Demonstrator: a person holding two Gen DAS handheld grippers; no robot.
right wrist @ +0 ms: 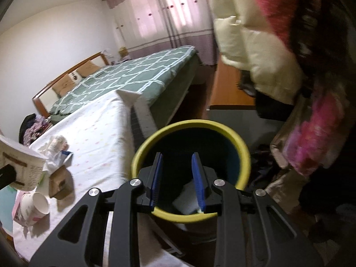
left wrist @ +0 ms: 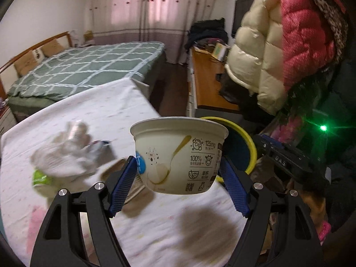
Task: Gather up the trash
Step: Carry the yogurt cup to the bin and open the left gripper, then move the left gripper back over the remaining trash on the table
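Note:
My left gripper is shut on a white yogurt cup, held upright above the white-clothed table, next to a yellow-rimmed bin. My right gripper is open and empty, directly above the bin, which holds a white piece of trash. The held cup also shows at the left edge of the right wrist view. On the table lie crumpled wrappers, a tipped paper cup and a brown cardboard piece.
A green checked bed stands behind the table. A wooden desk lies to the right. Puffy cream and pink jackets hang close above the bin. Bags and clothes crowd the floor at the right.

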